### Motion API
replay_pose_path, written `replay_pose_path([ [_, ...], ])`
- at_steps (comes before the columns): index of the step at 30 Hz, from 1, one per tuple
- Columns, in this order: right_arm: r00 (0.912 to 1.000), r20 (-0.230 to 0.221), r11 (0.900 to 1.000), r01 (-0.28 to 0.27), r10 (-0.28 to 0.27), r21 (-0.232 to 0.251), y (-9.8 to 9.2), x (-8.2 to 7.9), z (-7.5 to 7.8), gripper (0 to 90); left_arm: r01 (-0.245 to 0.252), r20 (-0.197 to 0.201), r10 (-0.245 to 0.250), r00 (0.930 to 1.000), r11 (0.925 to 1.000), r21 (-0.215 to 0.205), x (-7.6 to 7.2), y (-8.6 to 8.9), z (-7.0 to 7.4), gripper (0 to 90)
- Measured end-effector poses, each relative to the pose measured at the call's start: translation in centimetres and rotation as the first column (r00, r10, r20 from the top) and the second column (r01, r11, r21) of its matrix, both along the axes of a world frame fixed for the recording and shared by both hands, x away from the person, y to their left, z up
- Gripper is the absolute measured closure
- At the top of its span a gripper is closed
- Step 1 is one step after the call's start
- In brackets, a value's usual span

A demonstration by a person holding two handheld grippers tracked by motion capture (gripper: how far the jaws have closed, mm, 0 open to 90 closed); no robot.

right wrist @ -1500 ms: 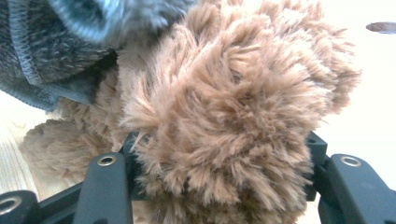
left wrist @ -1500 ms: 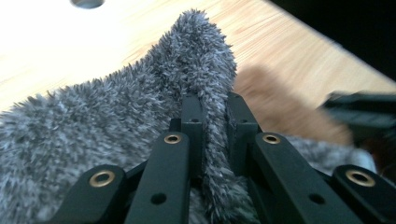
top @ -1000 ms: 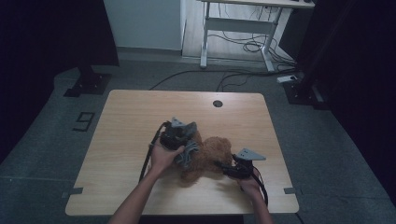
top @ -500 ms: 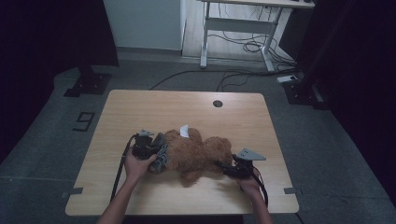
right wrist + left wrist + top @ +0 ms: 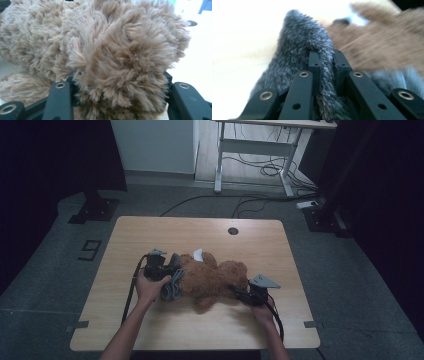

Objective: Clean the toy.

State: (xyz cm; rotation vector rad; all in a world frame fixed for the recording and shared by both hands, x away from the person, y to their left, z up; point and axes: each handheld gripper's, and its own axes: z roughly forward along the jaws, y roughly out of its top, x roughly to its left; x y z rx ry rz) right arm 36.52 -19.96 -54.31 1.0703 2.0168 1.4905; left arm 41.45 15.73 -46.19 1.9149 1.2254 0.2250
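Between the left gripper's (image 5: 167, 270) clamped jaws sat the grey fleece garment (image 5: 299, 45), dragged leftward off the teddy bear (image 5: 210, 280) since a second ago. Right gripper (image 5: 245, 296) squeezed tighter on the bear's plush limb (image 5: 120, 75), anchoring it on the table (image 5: 150, 330). Undressing mostly done.

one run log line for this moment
left gripper: shut on grey fuzzy cloth | right gripper: closing on brown plush teddy bear | wooden table

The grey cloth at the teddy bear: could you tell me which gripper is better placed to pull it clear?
Left. The left gripper is shut on a fold of the grey cloth, while the right gripper clasps the teddy bear, probably steadying it.
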Motion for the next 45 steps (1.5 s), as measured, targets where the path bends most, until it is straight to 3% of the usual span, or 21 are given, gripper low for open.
replay_pose_path([
  [4, 1.0000, 0.003, 1.000, 0.007, -0.007, 0.008, 0.1, 0.3, -0.1, 43.9, 0.056, 0.054, -0.055, 0.9970, 0.9983, -0.013, 0.4, -2.2, 3.0, 79.6],
  [7, 1.0000, 0.005, 1.000, 0.006, -0.006, 0.005, 0.1, 0.2, -0.1, 43.8, 0.091, 0.065, -0.090, 0.9938, 0.9958, -0.007, 0.5, -4.6, 3.9, 79.1],
  [11, 1.0000, 0.003, 1.000, 0.002, -0.002, 0.008, 0.0, 0.1, -0.1, 43.5, 0.124, 0.035, -0.126, 0.9915, 0.9916, 0.036, 1.1, -7.2, 3.2, 78.8],
  [13, 1.0000, -0.001, 1.000, -0.001, 0.001, 0.011, -0.1, 0.1, -0.1, 43.2, 0.130, 0.000, -0.130, 0.9915, 0.9904, 0.047, 1.3, -7.9, 1.9, 79.1],
  [17, 0.9999, -0.007, 1.000, -0.008, 0.008, 0.008, -0.1, 0.0, -0.1, 40.3, 0.131, -0.015, -0.131, 0.9913, 0.9914, 0.003, 1.0, -7.4, 0.3, 79.9],
  [19, 0.9999, -0.014, 1.000, -0.007, 0.007, 0.000, -0.1, -0.2, 0.1, 33.6, 0.146, -0.010, -0.146, 0.9893, 0.9893, 0.008, 0.6, -7.2, 0.1, 80.3],
  [24, 0.9978, -0.065, 1.000, -0.008, 0.008, 0.011, -0.5, -0.9, 0.6, 18.0, 0.162, 0.041, -0.164, 0.9857, 0.9855, 0.053, -1.1, -7.4, -0.2, 80.5],
  [27, 0.9968, -0.077, 0.998, -0.017, 0.021, 0.056, -1.4, -1.4, 1.1, 17.0, 0.155, 0.081, -0.160, 0.9838, 0.9862, 0.058, -2.2, -7.4, -0.5, 80.7],
  [31, 0.9982, -0.059, 0.993, -0.006, 0.013, 0.116, -2.7, -1.8, 2.4, 15.4, 0.169, 0.106, -0.172, 0.9794, 0.9850, 0.037, -3.6, -7.0, -0.7, 80.7],
  [35, 0.9969, -0.077, 0.991, -0.006, 0.016, 0.130, -2.9, -1.3, 3.4, 11.2, 0.176, 0.142, -0.177, 0.9740, 0.9843, 0.020, -5.3, -6.8, -1.0, 80.7],
  [40, 0.9858, -0.139, 0.991, -0.079, 0.094, 0.110, -1.4, -0.2, 3.0, 3.2, 0.177, 0.169, -0.175, 0.9700, 0.9842, 0.003, -6.7, -6.6, -1.3, 80.6],
  [42, 0.9788, -0.165, 0.989, -0.107, 0.122, 0.100, -0.7, -0.1, 2.3, 4.9, 0.175, 0.170, -0.171, 0.9703, 0.9846, -0.006, -6.9, -6.5, -1.4, 80.6],
  [45, 0.9844, -0.137, 0.992, -0.102, 0.111, 0.068, -0.2, -0.8, 1.7, 17.9, 0.181, 0.169, -0.174, 0.9701, 0.9833, -0.022, -7.2, -6.2, -1.4, 80.5],
])
